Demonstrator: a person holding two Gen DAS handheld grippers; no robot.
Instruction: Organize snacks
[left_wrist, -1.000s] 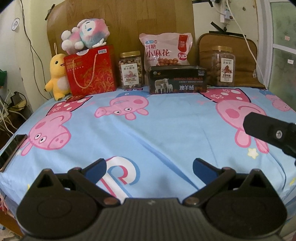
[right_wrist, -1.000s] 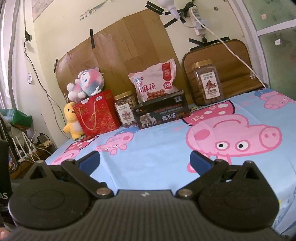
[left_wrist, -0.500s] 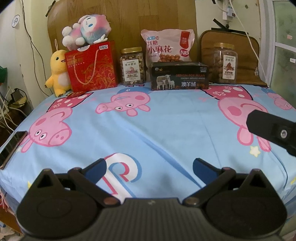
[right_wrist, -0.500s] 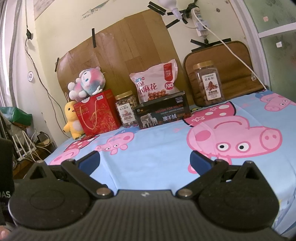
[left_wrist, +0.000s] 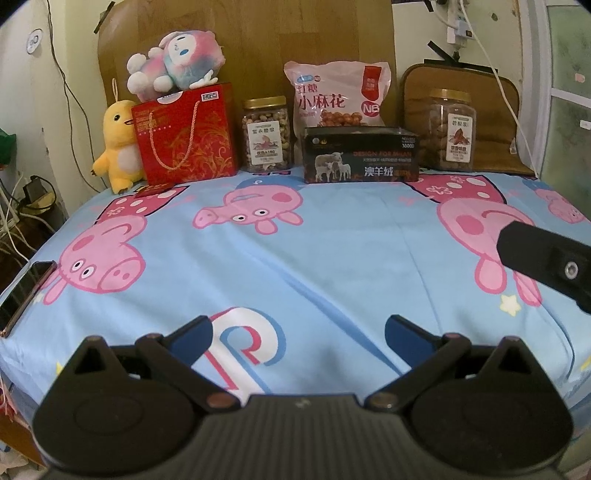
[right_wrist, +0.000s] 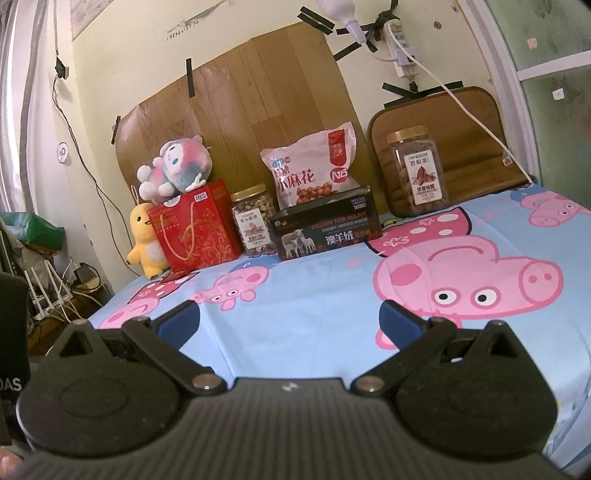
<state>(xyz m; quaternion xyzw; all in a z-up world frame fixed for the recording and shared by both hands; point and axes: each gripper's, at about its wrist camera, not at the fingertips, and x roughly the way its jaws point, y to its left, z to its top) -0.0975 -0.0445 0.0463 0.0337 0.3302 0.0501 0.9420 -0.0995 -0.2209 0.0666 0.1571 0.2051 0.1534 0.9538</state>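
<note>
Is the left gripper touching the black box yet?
Apart. The left wrist view shows the left gripper open over bare sheet, the black box far beyond.

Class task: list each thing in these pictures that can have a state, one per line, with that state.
left gripper: open, empty
right gripper: open, empty
left nut jar: upright, lid on
right nut jar: upright, lid on
pink snack bag: upright, sealed
dark box: lying flat
red gift bag: upright

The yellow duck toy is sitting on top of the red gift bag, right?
Not quite. The yellow duck toy stands beside the red gift bag, on its left. The toy on top of the bag is the pink and blue plush. The left wrist view shows this.
</note>
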